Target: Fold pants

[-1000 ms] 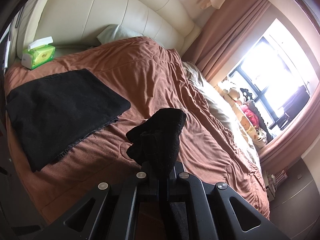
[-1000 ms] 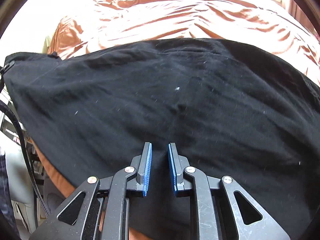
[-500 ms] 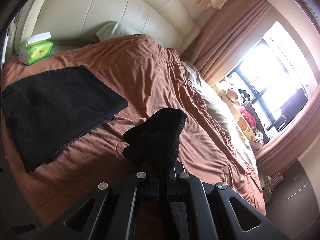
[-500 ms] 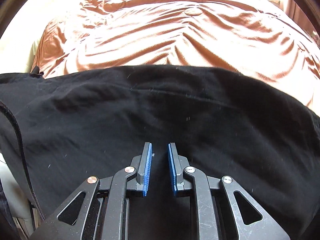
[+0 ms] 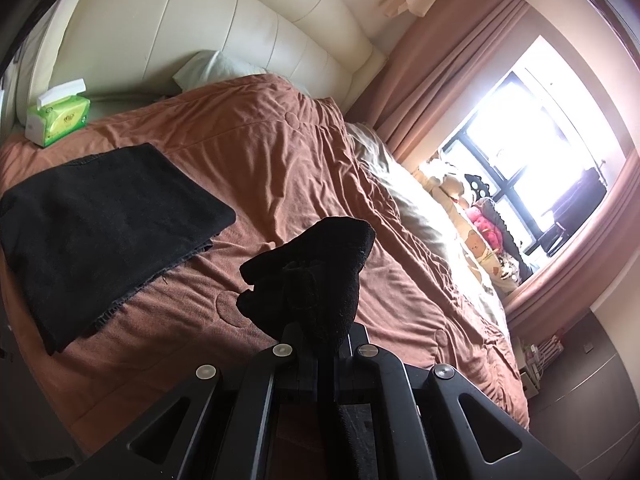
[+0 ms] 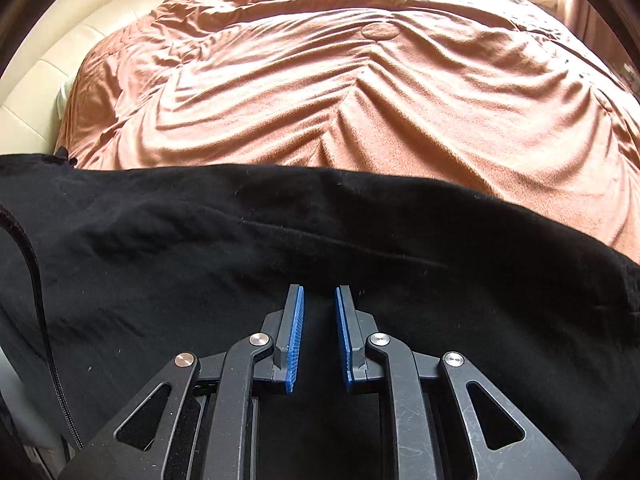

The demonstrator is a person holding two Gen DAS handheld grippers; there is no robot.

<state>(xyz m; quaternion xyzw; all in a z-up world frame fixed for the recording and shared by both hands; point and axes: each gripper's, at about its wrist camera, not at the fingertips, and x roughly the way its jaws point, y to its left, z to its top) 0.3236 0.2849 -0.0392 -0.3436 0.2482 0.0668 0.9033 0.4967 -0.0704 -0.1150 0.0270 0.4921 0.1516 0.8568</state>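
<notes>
Black pants (image 6: 200, 264) lie spread across the brown bedspread (image 6: 360, 100), filling the lower half of the right wrist view. My right gripper (image 6: 319, 292) hovers just over them, its blue pads (image 6: 296, 332) a narrow gap apart with nothing pinched between them. In the left wrist view my left gripper (image 5: 320, 332) is shut on a bunch of black fabric (image 5: 316, 264), which stands up above the bed and hides the fingertips. A flat folded black cloth (image 5: 100, 224) lies on the bedspread to the left of it.
A green tissue pack (image 5: 56, 118) sits by the cream headboard (image 5: 200, 24), with a pale pillow (image 5: 212, 70) beside it. Soft toys (image 5: 480, 224) line the window side under pink curtains. A black cord (image 6: 40, 312) hangs at the left edge of the pants.
In the right wrist view the pants' far edge has slid down the frame and more bedspread shows beyond it. The left gripper's hold and view have barely shifted.
</notes>
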